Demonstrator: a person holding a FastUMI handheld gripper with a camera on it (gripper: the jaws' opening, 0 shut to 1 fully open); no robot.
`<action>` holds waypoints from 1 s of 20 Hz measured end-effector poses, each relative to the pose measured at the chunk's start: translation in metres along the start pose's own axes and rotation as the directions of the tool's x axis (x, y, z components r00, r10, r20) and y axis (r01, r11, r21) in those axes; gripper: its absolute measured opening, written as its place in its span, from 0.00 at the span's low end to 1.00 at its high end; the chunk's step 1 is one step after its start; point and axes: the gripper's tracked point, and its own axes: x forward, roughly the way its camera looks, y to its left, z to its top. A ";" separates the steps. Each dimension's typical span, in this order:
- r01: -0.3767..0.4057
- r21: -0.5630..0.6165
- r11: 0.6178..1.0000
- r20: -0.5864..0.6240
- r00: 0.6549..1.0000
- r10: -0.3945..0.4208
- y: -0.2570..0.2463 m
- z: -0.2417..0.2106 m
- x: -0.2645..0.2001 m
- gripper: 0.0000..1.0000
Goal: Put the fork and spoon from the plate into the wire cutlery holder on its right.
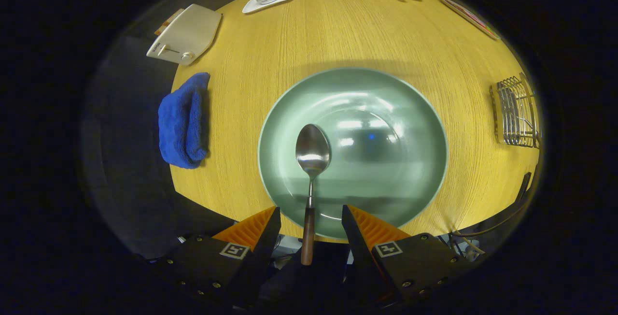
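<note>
One spoon (312, 170) is seen on one plate (415, 112); the tongs (311, 221) are held wide around its handle, not touching. One wire cutlery holder (516, 112) sits at the worktop's (338, 35) right edge.

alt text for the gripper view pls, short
The hand-held gripper is open, its fingers either side of the brown wooden handle of a metal spoon whose bowl lies in a round pale green plate on a yellow wooden table. A wire cutlery holder stands right of the plate, a folded blue towel left.
</note>
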 end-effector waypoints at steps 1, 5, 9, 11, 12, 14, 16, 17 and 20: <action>0.003 0.001 1.000 -0.008 1.000 -0.003 0.002 -0.002 0.003 0.79; 0.002 0.030 1.000 -0.018 1.000 -0.002 0.007 -0.006 0.016 0.47; -0.017 0.055 0.998 -0.039 0.999 0.020 0.010 -0.012 0.018 0.21; -0.045 0.086 0.995 -0.032 0.998 0.048 0.016 -0.009 0.018 0.07; -0.064 0.086 0.994 -0.023 0.998 0.066 0.017 -0.008 0.015 0.07; -0.080 0.089 0.993 -0.002 0.997 0.080 0.017 -0.005 0.008 0.07; -0.093 0.104 0.990 0.012 0.996 0.093 0.017 -0.002 0.002 0.07; -0.103 0.118 0.988 0.016 0.995 0.102 0.017 -0.001 0.000 0.07; -0.170 0.199 0.965 0.016 0.985 0.170 0.022 -0.001 -0.007 0.07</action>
